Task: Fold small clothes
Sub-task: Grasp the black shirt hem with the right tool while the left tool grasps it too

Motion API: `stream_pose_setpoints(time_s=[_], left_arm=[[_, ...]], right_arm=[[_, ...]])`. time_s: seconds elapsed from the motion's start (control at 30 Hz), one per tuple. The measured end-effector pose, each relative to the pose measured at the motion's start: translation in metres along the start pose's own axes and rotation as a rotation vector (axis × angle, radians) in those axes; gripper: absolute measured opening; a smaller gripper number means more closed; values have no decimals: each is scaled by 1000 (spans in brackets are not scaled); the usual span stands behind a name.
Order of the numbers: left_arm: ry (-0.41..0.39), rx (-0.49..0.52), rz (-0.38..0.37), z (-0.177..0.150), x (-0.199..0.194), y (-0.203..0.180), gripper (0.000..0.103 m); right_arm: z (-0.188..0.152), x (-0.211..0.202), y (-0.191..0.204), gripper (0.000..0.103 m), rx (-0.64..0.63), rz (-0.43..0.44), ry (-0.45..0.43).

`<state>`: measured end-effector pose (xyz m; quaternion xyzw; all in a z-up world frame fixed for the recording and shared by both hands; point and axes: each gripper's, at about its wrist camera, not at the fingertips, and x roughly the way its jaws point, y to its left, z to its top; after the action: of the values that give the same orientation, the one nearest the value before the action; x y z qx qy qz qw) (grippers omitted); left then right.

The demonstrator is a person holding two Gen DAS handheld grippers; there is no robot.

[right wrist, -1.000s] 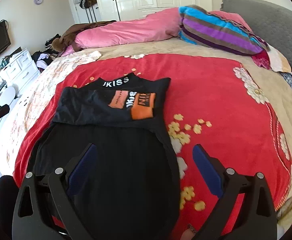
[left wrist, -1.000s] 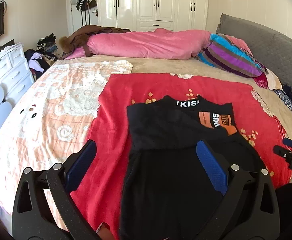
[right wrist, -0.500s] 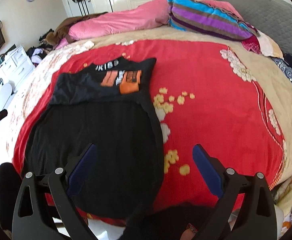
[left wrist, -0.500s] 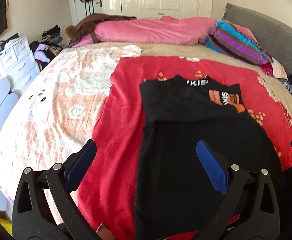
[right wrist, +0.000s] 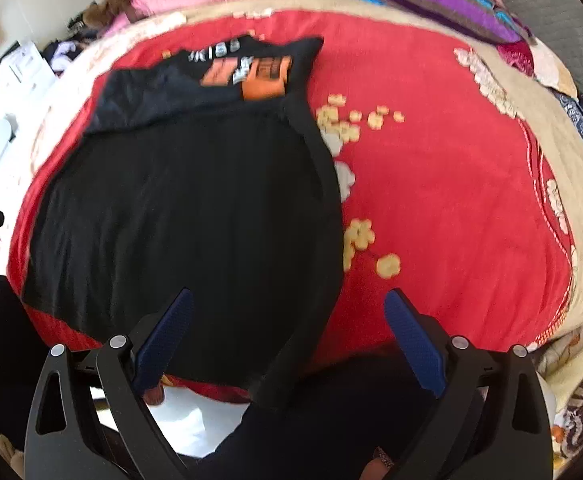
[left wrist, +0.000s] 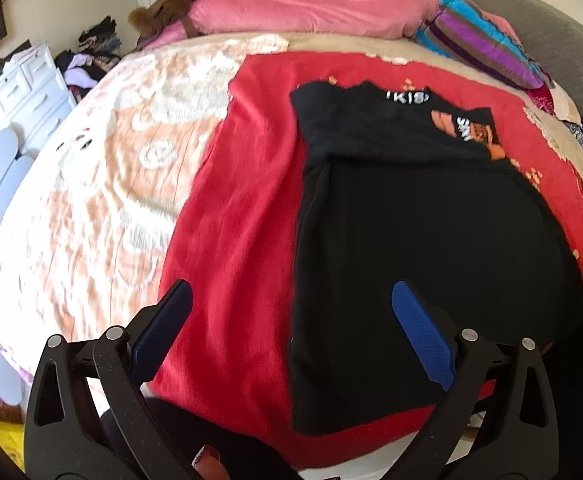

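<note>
Black shirt (left wrist: 419,216) is lying flat on the red blanket (left wrist: 243,208) on the bed, top folded down, unmoved. Both tongs, left (left wrist: 291,320) and right (right wrist: 287,324), are pulling back toward the bed's near edge, spread wide and gripping nothing.

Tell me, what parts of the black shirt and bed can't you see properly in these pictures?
- Black shirt print: left wrist view, its folded top covers part of the lettering.
- The same print: right wrist view, motion blur smears it.
- Shirt's near hem: both views, open left gripper and right gripper cover parts.
- Right gripper: left wrist view, only a tip shows at the right edge.
- White dresser: too small to read what's on top.
</note>
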<state>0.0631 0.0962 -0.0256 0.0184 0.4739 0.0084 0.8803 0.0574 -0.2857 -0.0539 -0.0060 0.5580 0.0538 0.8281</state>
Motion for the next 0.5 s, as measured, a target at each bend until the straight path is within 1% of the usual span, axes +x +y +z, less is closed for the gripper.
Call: stream_pose_setpoints(time_s=[0.03, 0.13, 0.3, 0.4, 0.5], left_arm=[[20, -8, -1, -5, 2, 2, 94], [50, -5, 0, -12, 6, 2, 94], [100, -2, -15, -16, 15, 2, 94], [142, -6, -36, -22, 23, 0, 94], [204, 7, -45, -32, 35, -6, 94]], right_arm=[[-1, 3, 1, 96, 0, -7, 21], [-3, 8, 4, 96, -4, -6, 47], [-5, 14, 7, 96, -7, -11, 95], [-5, 19, 9, 96, -10, -20, 115], [-5, 23, 10, 96, -19, -30, 140]])
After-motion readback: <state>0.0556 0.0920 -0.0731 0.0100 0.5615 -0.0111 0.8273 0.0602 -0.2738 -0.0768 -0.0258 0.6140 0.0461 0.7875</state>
